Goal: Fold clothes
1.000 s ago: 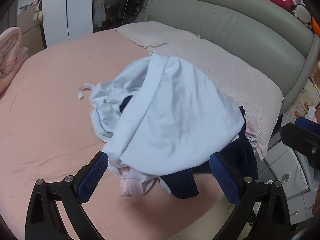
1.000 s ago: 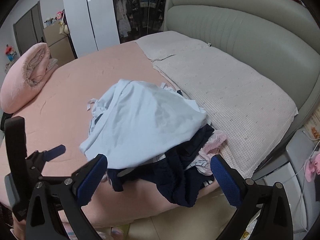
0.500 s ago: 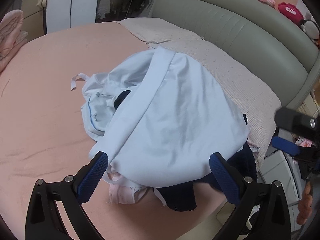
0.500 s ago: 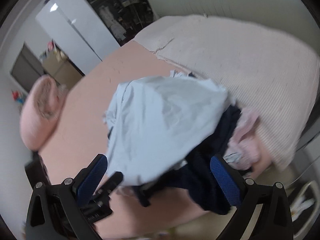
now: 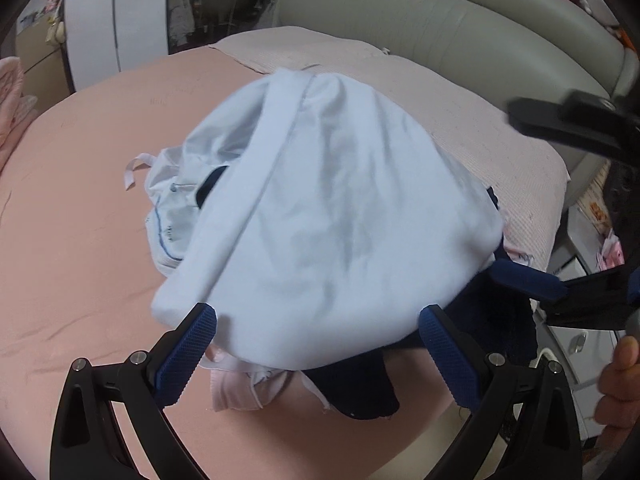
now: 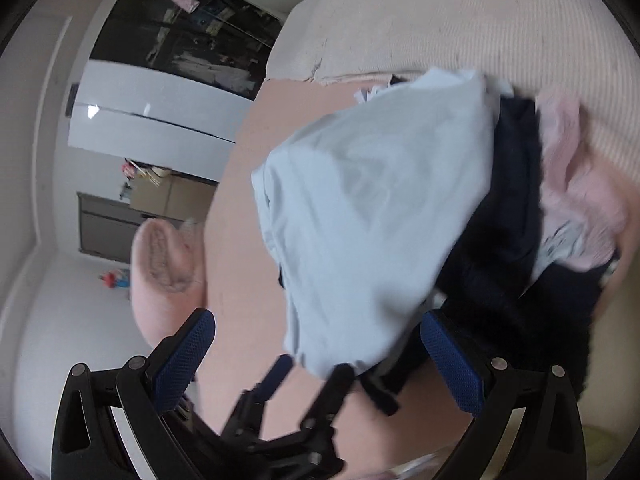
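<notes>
Two grippers, left [image 5: 316, 344] & right [image 6: 316, 356], are hanging w/ fingers spread wide, gripping nothing. Soft pale-blue garment [image 5: 340, 216] is draping smooth over a rumpled navy [image 5: 496, 328] & pink [image 5: 240, 388] pile, sitting on the pink-sheeted bed [image 5: 72, 240] near its edge, w/ padded grey headboard [image 5: 460, 28] behind.

A heap of clothes [image 5: 320, 220] lay mid-frame on the bed [image 5: 72, 240], a shirt [image 5: 340, 208] topmost, trousers [image 5: 500, 320] beneath at its lower right. The headboard [image 5: 460, 28] stood behind, in the upper right of the frame. A rolled quilt [image 6: 168, 264] sat left of the heap in the right wrist view.
</notes>
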`<action>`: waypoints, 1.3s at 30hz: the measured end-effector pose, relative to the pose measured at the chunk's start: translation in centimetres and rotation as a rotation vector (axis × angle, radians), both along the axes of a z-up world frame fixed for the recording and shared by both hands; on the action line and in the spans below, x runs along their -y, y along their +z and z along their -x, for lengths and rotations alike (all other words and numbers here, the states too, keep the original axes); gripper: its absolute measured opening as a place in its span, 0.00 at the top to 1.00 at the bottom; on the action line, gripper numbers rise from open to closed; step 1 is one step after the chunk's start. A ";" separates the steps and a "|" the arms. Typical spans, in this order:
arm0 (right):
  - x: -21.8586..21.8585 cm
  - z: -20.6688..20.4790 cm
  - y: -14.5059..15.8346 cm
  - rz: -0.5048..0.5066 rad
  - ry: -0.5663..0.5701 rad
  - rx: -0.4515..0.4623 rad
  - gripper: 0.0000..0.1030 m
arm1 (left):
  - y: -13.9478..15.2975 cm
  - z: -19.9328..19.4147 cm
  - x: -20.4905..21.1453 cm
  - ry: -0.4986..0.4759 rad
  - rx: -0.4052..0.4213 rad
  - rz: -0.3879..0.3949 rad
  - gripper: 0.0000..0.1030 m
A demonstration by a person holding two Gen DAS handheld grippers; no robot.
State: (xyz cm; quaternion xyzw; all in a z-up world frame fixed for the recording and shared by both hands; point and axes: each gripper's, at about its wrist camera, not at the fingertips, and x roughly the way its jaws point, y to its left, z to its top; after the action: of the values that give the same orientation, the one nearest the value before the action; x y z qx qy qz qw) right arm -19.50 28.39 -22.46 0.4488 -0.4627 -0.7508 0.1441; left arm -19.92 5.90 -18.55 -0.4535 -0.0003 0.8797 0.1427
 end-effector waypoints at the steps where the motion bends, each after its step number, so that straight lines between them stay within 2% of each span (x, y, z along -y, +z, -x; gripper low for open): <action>1: 0.1 0.2 -0.3 0.010 0.000 0.004 0.00 | 0.0 -0.1 -0.2 -0.008 -0.003 0.005 0.00; 8: 0.4 1.7 -2.2 0.032 0.006 0.009 0.04 | -0.8 0.5 -0.5 -0.025 0.007 0.027 0.00; 10: 0.5 2.2 -2.5 0.042 0.004 0.007 0.10 | -0.9 0.7 -0.5 -0.025 0.011 0.022 0.00; 12: 0.6 2.7 -2.8 0.048 0.004 0.002 0.23 | -1.0 0.9 -0.4 -0.025 0.009 0.022 0.00; 14: 0.6 3.1 -2.9 0.054 0.003 -0.009 0.28 | -1.1 1.0 -0.4 -0.024 0.005 0.023 0.00; 18: 0.6 4.6 -4.3 0.163 -0.006 -0.021 0.30 | -1.4 1.5 0.0 0.003 0.004 0.029 0.00; 22: 0.5 5.6 -6.4 0.239 -0.032 0.025 0.30 | -1.7 2.2 0.8 0.036 0.001 0.007 0.00; 23: 0.5 5.8 -6.7 0.244 -0.034 0.036 0.32 | -1.8 2.4 1.0 0.042 0.001 -0.004 0.00; 24: 0.5 5.8 -7.0 0.248 -0.041 0.039 0.41 | -1.9 2.7 1.2 0.046 0.003 -0.017 0.00; 25: 0.4 5.8 -7.2 0.242 -0.044 0.044 0.46 | -2.0 2.8 1.3 0.048 0.005 -0.025 0.00; 27: 0.4 5.8 -7.4 0.213 -0.042 0.064 0.68 | -2.3 3.1 1.3 0.054 0.010 -0.031 0.00; 29: 0.5 5.9 -7.6 0.178 -0.038 0.085 0.82 | -2.4 3.2 1.2 0.052 0.010 -0.039 0.00; 30: 0.3 5.9 -7.6 0.201 -0.041 0.082 0.88 | -2.4 3.1 1.0 0.049 0.008 -0.042 0.00; 32: -0.1 5.8 -7.8 0.266 -0.053 0.071 0.93 | -2.3 3.2 0.7 0.048 -0.015 -0.026 0.00; 37: -0.2 6.1 -7.3 0.394 -0.080 0.027 0.94 | -2.1 2.3 -0.2 0.035 -0.044 0.065 0.00; 39: -0.2 6.3 -7.0 0.444 -0.091 0.009 0.93 | -2.5 4.0 -0.3 0.003 -0.030 0.070 0.00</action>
State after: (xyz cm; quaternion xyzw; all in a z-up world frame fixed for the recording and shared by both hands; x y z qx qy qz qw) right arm -25.79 28.64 -29.50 0.3880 -0.6370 -0.6343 0.2034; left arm -23.89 6.16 -21.03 -0.4452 0.0319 0.8861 0.1251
